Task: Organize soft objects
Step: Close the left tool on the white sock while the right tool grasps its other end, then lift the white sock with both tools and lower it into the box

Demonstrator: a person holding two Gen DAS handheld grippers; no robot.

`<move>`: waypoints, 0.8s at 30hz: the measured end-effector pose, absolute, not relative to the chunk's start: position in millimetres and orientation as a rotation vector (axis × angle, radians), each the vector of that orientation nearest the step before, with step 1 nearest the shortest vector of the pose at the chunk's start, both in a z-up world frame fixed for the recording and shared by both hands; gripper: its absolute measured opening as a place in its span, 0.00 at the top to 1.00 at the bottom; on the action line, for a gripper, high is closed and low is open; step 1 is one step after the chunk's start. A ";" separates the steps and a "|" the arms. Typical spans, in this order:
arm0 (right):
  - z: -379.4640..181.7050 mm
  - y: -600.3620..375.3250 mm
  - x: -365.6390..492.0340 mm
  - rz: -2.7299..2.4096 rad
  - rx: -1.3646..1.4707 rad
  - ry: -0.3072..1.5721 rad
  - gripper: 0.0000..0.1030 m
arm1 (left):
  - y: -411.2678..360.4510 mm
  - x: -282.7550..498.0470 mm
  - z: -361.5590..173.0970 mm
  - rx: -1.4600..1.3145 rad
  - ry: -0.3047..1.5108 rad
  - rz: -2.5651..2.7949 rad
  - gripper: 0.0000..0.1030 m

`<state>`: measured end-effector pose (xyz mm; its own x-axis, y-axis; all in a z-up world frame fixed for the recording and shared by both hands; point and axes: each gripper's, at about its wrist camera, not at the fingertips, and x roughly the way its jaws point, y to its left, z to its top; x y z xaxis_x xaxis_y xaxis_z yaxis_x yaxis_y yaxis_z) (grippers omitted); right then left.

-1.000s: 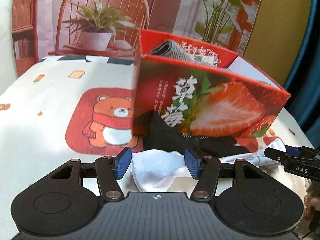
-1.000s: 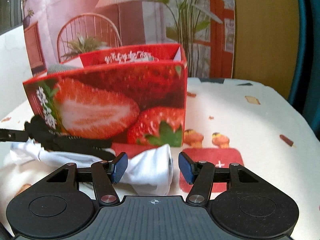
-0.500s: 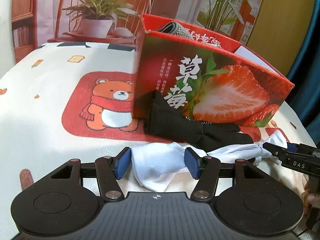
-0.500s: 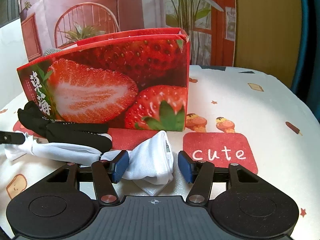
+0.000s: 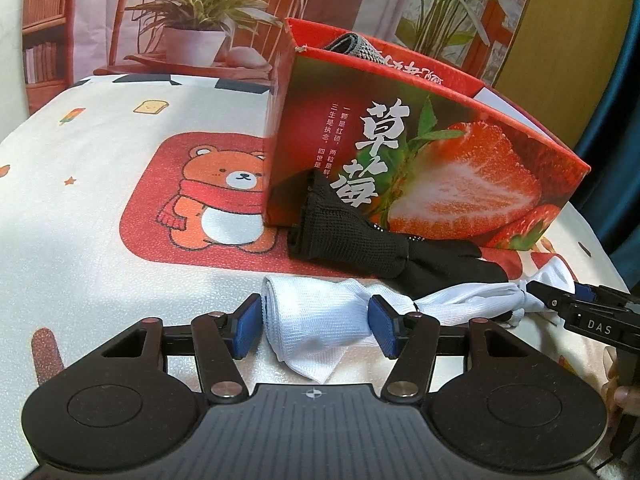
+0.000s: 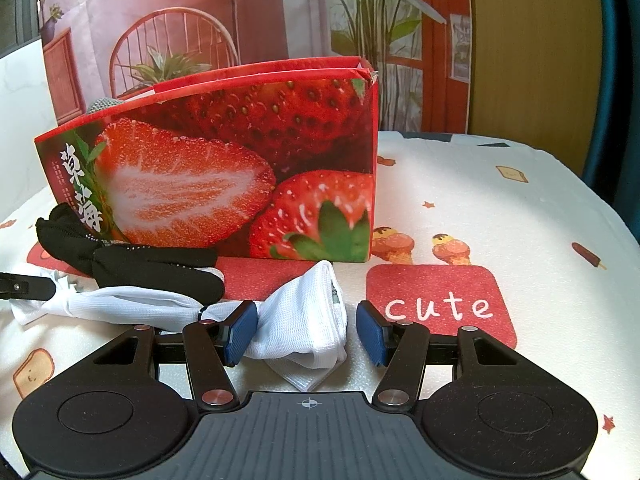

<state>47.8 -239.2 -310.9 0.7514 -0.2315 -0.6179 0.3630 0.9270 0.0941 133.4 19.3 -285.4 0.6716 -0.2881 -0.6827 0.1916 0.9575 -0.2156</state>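
Note:
A long white mesh sleeve (image 5: 312, 320) lies on the tablecloth in front of a red strawberry box (image 5: 420, 160). My left gripper (image 5: 314, 330) is open, its blue pads either side of the sleeve's left end. My right gripper (image 6: 302, 332) is open around the sleeve's other end (image 6: 304, 324). A black sleeve (image 5: 360, 240) lies between the white one and the box; it also shows in the right wrist view (image 6: 132, 256). A grey knitted item (image 5: 354, 46) sticks out of the box top.
The cartoon tablecloth (image 5: 100, 240) covers a rounded table, with a "cute" patch (image 6: 440, 304) to the right of the box (image 6: 224, 168). A printed backdrop with a potted plant (image 5: 192, 36) stands behind. The right gripper's tip (image 5: 560, 300) shows in the left wrist view.
Both grippers have dropped lower and drawn back from the box, so the white sleeve now lies stretched between them. Both stayed open.

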 end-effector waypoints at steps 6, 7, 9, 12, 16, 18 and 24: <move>-308.5 -243.2 45.6 -0.326 0.247 0.647 0.49 | 11.5 130.3 -283.2 -0.055 0.772 -0.258 0.63; -307.1 -244.8 43.8 -0.328 0.266 0.639 0.49 | 11.1 130.3 -282.9 -0.050 0.771 -0.252 0.65; -303.9 -248.5 39.7 -0.330 0.306 0.623 0.49 | 13.4 131.2 -283.0 -0.061 0.773 -0.241 0.65; -301.7 -251.7 36.4 -0.318 0.349 0.614 0.54 | 16.5 132.9 -284.1 -0.084 0.785 -0.244 0.65; -305.6 -250.4 38.4 -0.293 0.367 0.634 0.65 | 16.7 132.8 -284.9 -0.083 0.787 -0.243 0.62; -305.9 -247.6 39.4 -0.291 0.355 0.637 0.68 | 16.7 132.8 -285.0 -0.085 0.785 -0.244 0.62; -307.8 -244.9 41.2 -0.286 0.341 0.641 0.71 | 15.2 132.9 -286.7 -0.077 0.778 -0.248 0.61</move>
